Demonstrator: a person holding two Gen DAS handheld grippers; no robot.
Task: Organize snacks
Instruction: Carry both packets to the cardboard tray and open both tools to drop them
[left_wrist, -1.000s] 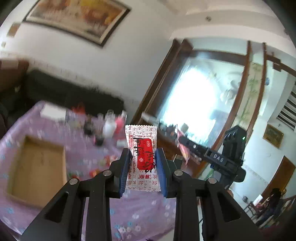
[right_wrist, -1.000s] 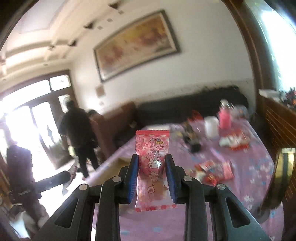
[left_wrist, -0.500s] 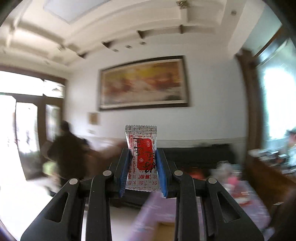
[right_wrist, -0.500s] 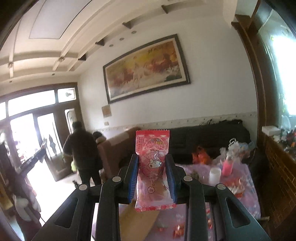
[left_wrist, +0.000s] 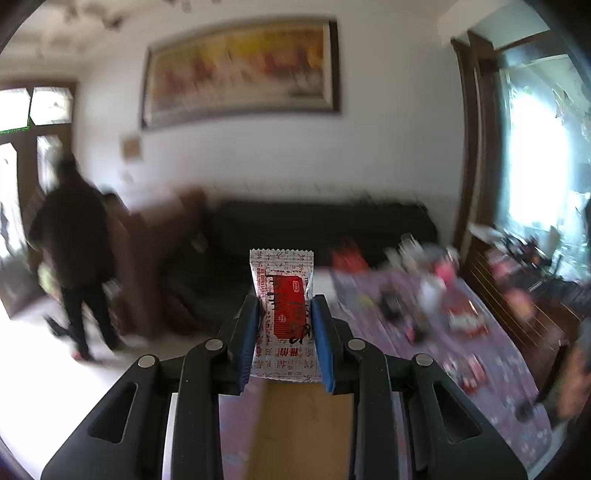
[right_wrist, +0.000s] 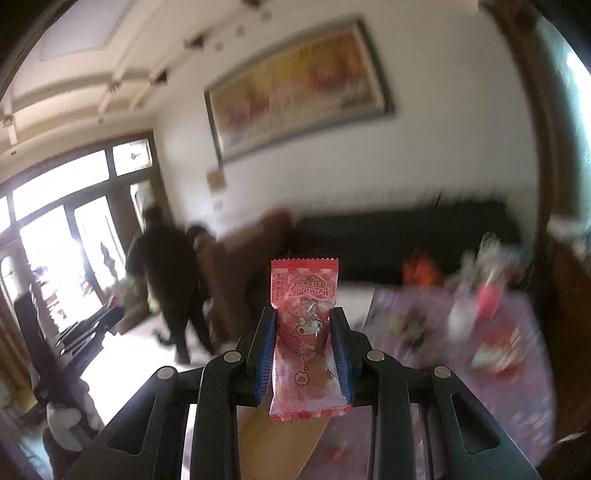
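Blurred living-room surroundings fill both wrist views: a large framed painting on a white wall, a dark sofa beneath it, and a person in dark clothes standing near the bright doorway at the left. Below the sofa stretches a table under a purple flowered cloth, with smeared snack packets and bottles scattered toward its far right edge. At its near edge lies a brown cardboard tray, seen just under the fingers. The left gripper is clamped on an upright white-and-red snack packet. The right gripper is clamped on an upright pink snack packet printed with a cartoon animal
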